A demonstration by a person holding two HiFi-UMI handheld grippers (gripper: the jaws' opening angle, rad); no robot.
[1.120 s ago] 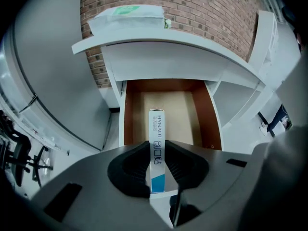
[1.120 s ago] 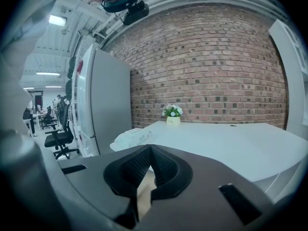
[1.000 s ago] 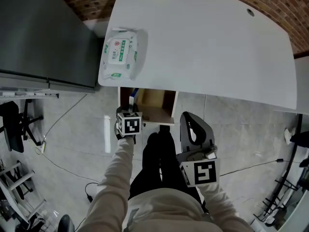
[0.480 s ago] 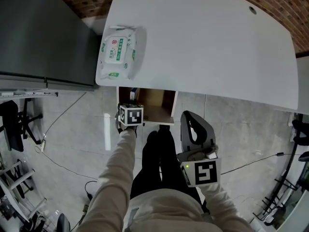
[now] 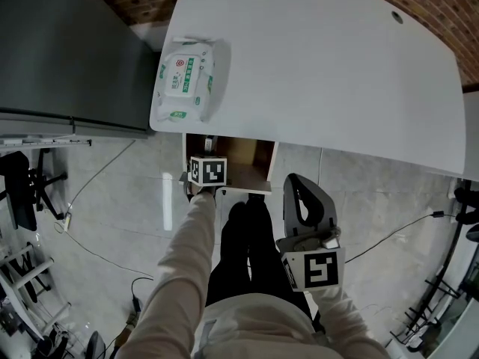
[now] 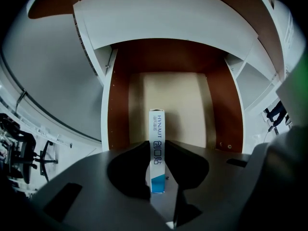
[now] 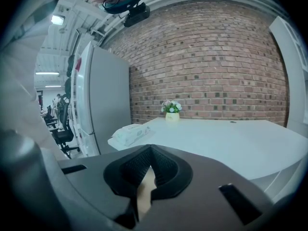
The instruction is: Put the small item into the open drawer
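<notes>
Clamped between the two jaws of the left gripper (image 6: 156, 147): a slim white box (image 6: 157, 121) with dark print and a blue end, standing on its narrow edge and reaching forward past the jaw tips. Jaws partly apart, pressed on both flat sides of the box. Held at the front of the open drawer (image 6: 185, 100), over its pale bottom and between its two brown side walls; not possible to tell whether touching the bottom. In the head view, placed just under the near edge of the white table (image 5: 322, 66), with the marker cube at the drawer's front. On the table, close to its left edge, a pack of wet wipes (image 5: 185, 81); at the far edge, a small pot with flowers (image 7: 172, 112). Just beside the table on the left, a tall grey cabinet (image 5: 67, 51). Lower and to the right, next to the person's legs (image 5: 243, 245) and apart from the drawer, the right gripper (image 7: 150, 148). Jaws there closed together at the tips, with nothing between them.
</notes>
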